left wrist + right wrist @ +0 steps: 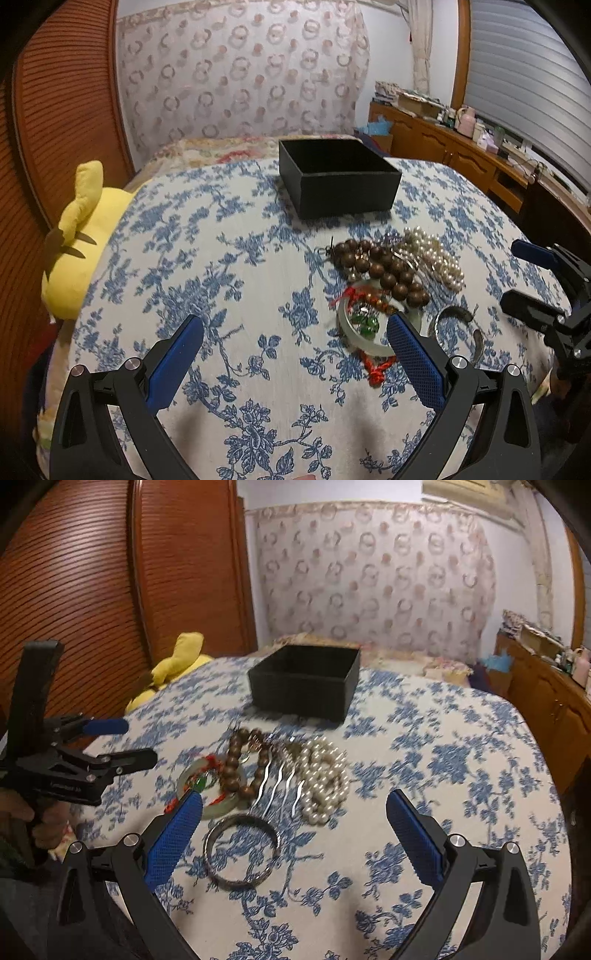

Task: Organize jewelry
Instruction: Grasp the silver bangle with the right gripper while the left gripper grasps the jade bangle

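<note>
Bed under a white coverlet printed with blue flowers, carrying everything. Square black open-topped box toward the far end, apparently empty, well apart from the heap. Yellow plush toy off the left edge, of no concern.

Jewelry heap between box and grippers: string of dark brown wooden beads, bundle of cream pearl strands to its right, wavy silver hair-comb prongs between the two, pale green jade bangle tangled with red cord on the left, dark metal bangle lying flat and nearest, apart from the rest or barely touching.

Left gripper spread wide, holding nothing, hovering over bare coverlet with its right finger overlapping the jade bangle in view. Right gripper likewise spread wide and unloaded, jaws astride the near side of the heap.

Deciding relation, judged from the right wrist view: metal bangle straight ahead and slightly left of centre between the right fingers, closer to the right gripper than to the left. No long axis on a ring, so any rim pinch probably workable. Nothing yet in the box, by the look of it; task barely begun. Risk: snagging the comb prongs lying just beyond the bangle's far rim.
</note>
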A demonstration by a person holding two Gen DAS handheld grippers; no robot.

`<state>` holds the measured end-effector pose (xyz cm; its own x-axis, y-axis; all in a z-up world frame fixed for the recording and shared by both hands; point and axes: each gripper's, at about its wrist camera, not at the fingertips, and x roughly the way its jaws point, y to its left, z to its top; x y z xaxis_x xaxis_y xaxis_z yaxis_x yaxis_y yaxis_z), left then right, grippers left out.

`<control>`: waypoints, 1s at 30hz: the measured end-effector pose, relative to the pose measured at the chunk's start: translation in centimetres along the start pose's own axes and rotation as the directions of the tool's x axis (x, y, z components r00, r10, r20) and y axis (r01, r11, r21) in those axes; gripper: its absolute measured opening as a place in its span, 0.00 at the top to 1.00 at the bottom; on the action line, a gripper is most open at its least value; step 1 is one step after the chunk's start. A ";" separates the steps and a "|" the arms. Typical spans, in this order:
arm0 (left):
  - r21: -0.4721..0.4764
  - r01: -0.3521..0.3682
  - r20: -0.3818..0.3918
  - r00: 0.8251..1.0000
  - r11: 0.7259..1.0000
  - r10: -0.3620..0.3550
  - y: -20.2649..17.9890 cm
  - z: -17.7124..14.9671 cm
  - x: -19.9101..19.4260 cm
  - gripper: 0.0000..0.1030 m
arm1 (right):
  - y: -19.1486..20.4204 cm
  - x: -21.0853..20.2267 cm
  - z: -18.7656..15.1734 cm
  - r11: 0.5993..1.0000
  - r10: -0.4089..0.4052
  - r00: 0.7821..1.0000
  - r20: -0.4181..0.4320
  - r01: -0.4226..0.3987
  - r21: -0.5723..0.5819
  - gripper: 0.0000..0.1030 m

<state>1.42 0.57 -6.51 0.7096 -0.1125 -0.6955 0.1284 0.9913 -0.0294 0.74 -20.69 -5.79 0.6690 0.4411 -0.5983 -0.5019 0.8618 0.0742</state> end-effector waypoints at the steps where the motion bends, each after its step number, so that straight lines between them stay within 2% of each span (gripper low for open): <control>1: 0.000 0.003 -0.009 1.000 1.000 -0.003 0.0 -0.1 0.2 0.06 | 0.2 0.2 -0.1 1.000 0.009 1.000 -0.015 -0.009 -0.008 0.09; 9: 0.004 0.043 -0.055 0.998 0.999 -0.043 0.2 -0.7 1.4 0.06 | 2.0 2.4 -1.6 0.991 0.098 0.984 -0.152 -0.110 -0.072 0.19; 15: -0.010 0.090 -0.075 0.993 0.996 -0.091 0.3 -0.8 1.9 0.06 | 3.2 3.4 -2.2 0.985 0.096 0.974 -0.203 -0.122 -0.121 0.25; 18: -0.002 0.104 -0.080 0.991 0.995 -0.104 0.1 -0.7 2.1 0.07 | 3.4 3.6 -2.5 0.984 0.069 0.977 -0.199 -0.100 -0.149 0.30; 19: 0.006 0.104 -0.082 0.991 0.995 -0.103 0.0 -0.6 2.1 0.07 | 3.4 3.5 -2.5 0.984 0.064 0.978 -0.196 -0.095 -0.152 0.37; 20: 0.011 0.104 -0.083 0.991 0.995 -0.102 -0.1 -0.6 2.1 0.08 | 3.2 3.4 -2.6 0.983 0.064 0.979 -0.191 -0.095 -0.155 0.40; 24: 0.047 0.133 -0.091 0.988 0.990 -0.128 -1.2 -0.2 2.3 0.09 | 2.0 3.0 -2.6 0.988 0.068 0.980 -0.187 -0.093 -0.127 0.41; 30: 0.101 0.182 -0.123 0.978 0.978 -0.169 -3.4 0.6 3.4 0.18 | -0.3 2.2 -2.5 0.996 0.018 0.987 -0.163 -0.033 -0.088 0.41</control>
<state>3.80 -3.25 -8.32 0.5867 -0.2691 -0.7638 0.3247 0.9422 -0.0825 1.04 -20.62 -9.11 0.5615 0.4103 -0.7186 -0.5700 0.8213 0.0236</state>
